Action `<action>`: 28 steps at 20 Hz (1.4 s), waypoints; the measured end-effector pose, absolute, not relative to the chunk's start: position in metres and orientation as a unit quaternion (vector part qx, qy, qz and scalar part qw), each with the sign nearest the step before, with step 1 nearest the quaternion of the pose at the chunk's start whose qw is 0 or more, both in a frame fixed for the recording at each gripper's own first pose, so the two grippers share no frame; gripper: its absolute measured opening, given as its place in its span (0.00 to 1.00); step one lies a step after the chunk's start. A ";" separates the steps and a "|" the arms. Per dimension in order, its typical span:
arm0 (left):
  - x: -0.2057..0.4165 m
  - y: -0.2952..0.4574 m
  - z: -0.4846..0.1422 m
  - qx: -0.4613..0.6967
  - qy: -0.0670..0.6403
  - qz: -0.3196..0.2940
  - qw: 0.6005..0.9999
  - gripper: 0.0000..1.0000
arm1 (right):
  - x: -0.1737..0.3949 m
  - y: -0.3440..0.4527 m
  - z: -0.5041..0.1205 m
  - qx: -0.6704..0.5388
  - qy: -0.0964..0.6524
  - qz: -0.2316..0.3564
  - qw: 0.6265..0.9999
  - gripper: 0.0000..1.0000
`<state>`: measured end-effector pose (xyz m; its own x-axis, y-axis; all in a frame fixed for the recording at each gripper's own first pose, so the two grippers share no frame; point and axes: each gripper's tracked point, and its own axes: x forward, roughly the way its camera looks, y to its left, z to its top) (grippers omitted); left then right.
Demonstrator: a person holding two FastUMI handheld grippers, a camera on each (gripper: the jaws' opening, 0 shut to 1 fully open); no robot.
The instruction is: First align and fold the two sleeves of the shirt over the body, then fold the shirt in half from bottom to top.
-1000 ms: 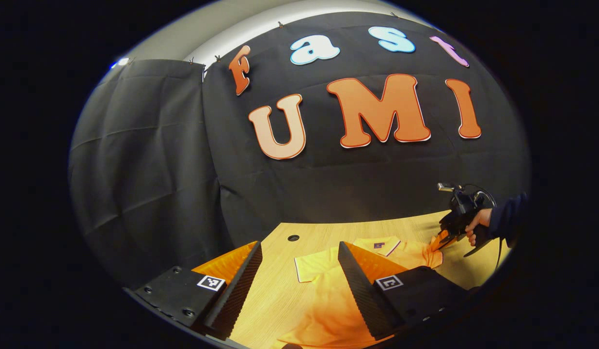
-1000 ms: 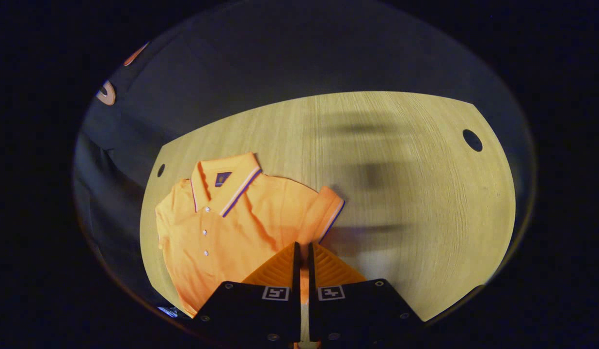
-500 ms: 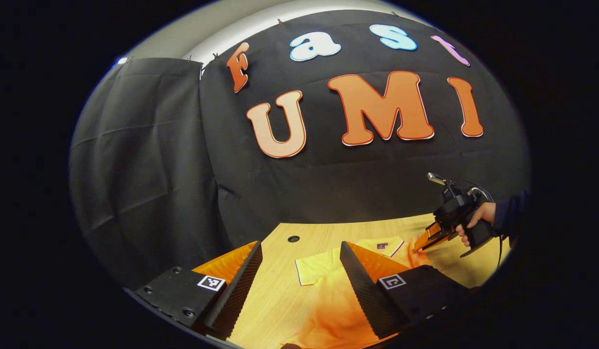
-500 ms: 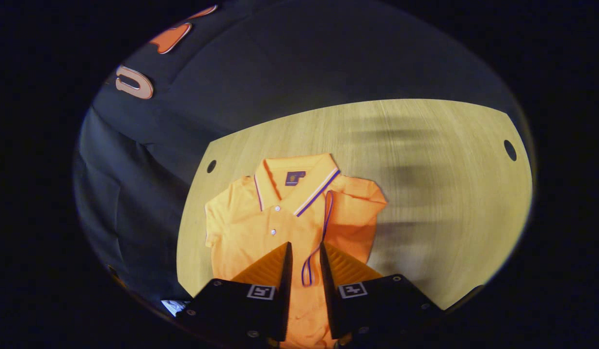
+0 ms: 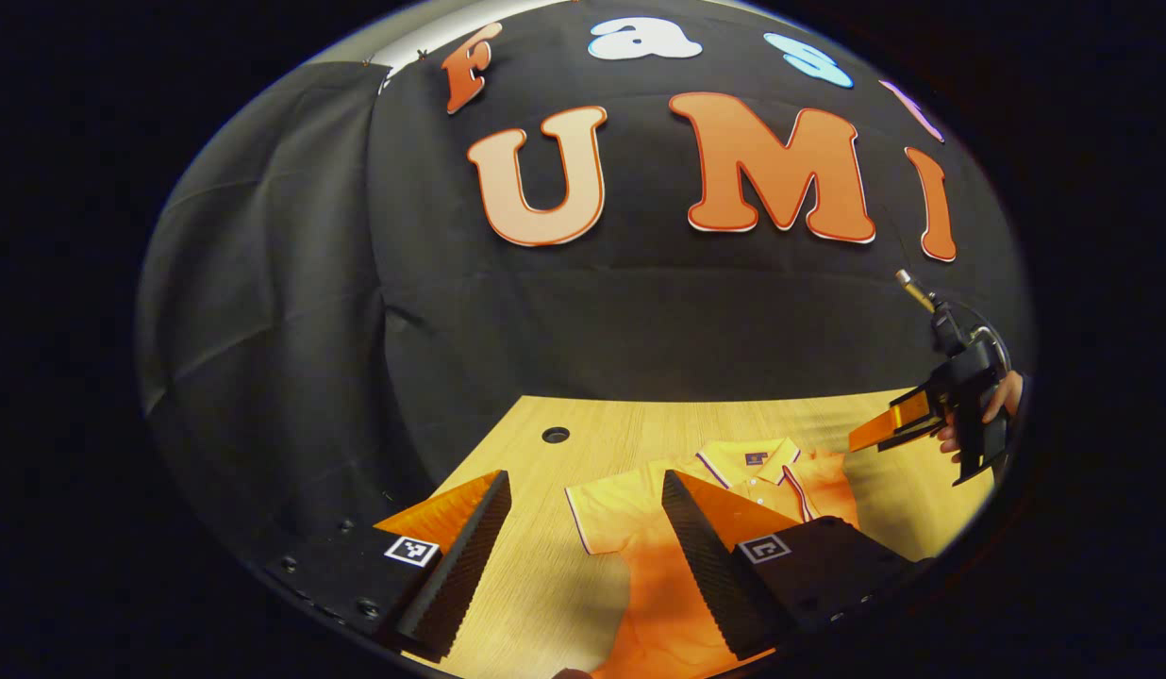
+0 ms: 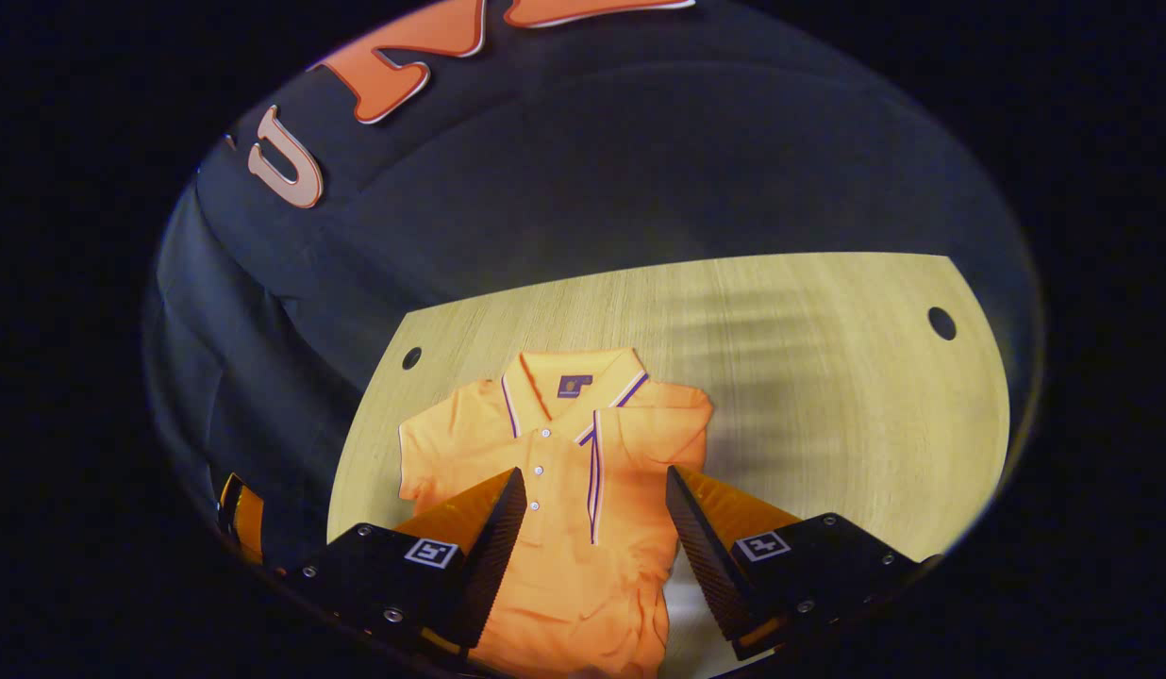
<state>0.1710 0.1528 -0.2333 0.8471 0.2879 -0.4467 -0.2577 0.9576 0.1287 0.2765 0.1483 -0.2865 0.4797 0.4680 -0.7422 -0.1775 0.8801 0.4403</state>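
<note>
now one shirt on one table, two tongs parted.

Right tongs spread wide, nothing between fingers, above orange shirt. Shirt flat on tabletop; one sleeve folded over body, striped cuff beside placket.

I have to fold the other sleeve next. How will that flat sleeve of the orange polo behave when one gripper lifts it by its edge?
The orange polo shirt looks like thin knit, so the flat sleeve will probably droop from the pinch. The folded sleeve lies flat, so it likely stays where laid. The body may drag on the wooden table.
</note>
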 end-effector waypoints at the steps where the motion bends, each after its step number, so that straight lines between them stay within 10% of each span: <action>1: 0.179 0.159 -0.244 0.025 0.249 0.128 0.960 0.99 | 0.273 0.142 -0.279 0.153 0.462 0.175 0.856 0.92; 15: 0.268 0.204 -0.403 -0.114 0.488 0.029 0.865 0.98 | 0.158 0.081 -0.207 0.150 0.374 -0.006 0.915 0.96; 28: 0.284 0.225 -0.483 -0.043 0.612 0.078 0.786 0.92 | 0.068 0.048 -0.196 0.141 0.365 -0.063 0.918 0.97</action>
<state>0.2839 0.2249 -0.4831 0.2395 0.0694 -0.9684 -0.1748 0.9842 0.0273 0.0679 0.0476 -0.1959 0.7262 -0.0121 -0.6874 0.2176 0.9525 0.2130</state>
